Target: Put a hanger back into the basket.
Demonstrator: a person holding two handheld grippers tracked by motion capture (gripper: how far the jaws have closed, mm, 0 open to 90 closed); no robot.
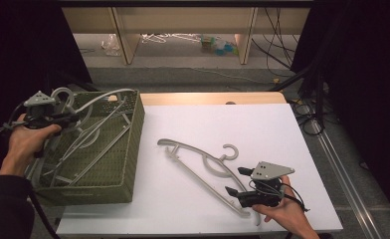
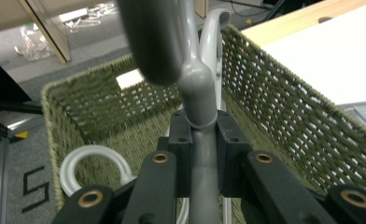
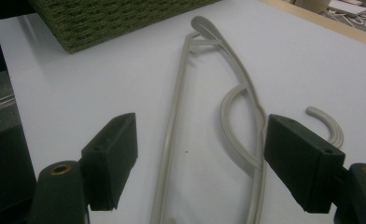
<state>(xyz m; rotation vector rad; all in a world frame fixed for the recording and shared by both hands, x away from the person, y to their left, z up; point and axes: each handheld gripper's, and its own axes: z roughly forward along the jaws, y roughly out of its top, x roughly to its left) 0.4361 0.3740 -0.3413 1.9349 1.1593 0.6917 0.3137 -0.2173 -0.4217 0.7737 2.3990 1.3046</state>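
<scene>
The left hand-held gripper (image 1: 66,118) hangs over the left rim of the basket (image 1: 133,149), its jaws clamped on the neck of a grey hanger (image 2: 197,88). In the left gripper view the neck runs straight up between the two black pads, and the hook curls above them, blurred. This held hanger slants down into the basket, where other hangers (image 1: 91,144) lie crossed on the bottom; the ring-shaped hook (image 2: 92,165) of one lies just below the jaws.

The right hand-held gripper (image 1: 235,180) rests low on the desk (image 1: 262,129) at its near right, jaws wide apart and gripping nothing. A second hanger (image 1: 203,167) lies flat on the white surface, pointing from the basket's near corner towards this gripper. In the right gripper view the hanger's (image 3: 218,121) bar and curved arm run up between the open pads, the arm close to the right-hand pad; whether it touches I cannot tell. Its hook (image 3: 328,123) curls beyond that pad.

The desk carries a white sheet over pale wood. Beyond it are a grey floor, wooden shelf legs, some clutter and cables, with dark drapes at both sides.
</scene>
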